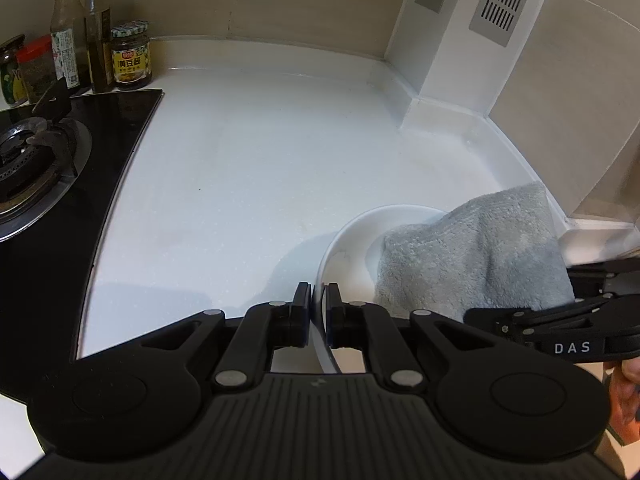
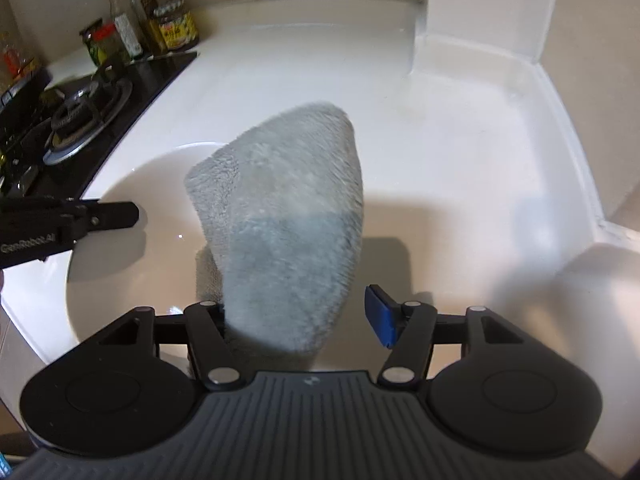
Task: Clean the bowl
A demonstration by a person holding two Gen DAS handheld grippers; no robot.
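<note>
One white bowl (image 1: 348, 236), one grey cloth (image 1: 472, 252), one gas burner (image 1: 24, 160), two bottles (image 1: 68, 28) and three jars (image 1: 131, 56) are counted.

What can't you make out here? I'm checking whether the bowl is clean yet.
- Bowl floor: in the right wrist view, the blurred grey cloth covers most of it.
- Bowl's near rim: in the left wrist view, it is hidden by the left gripper clamping it.
- Right gripper: one finger is behind the cloth.
</note>
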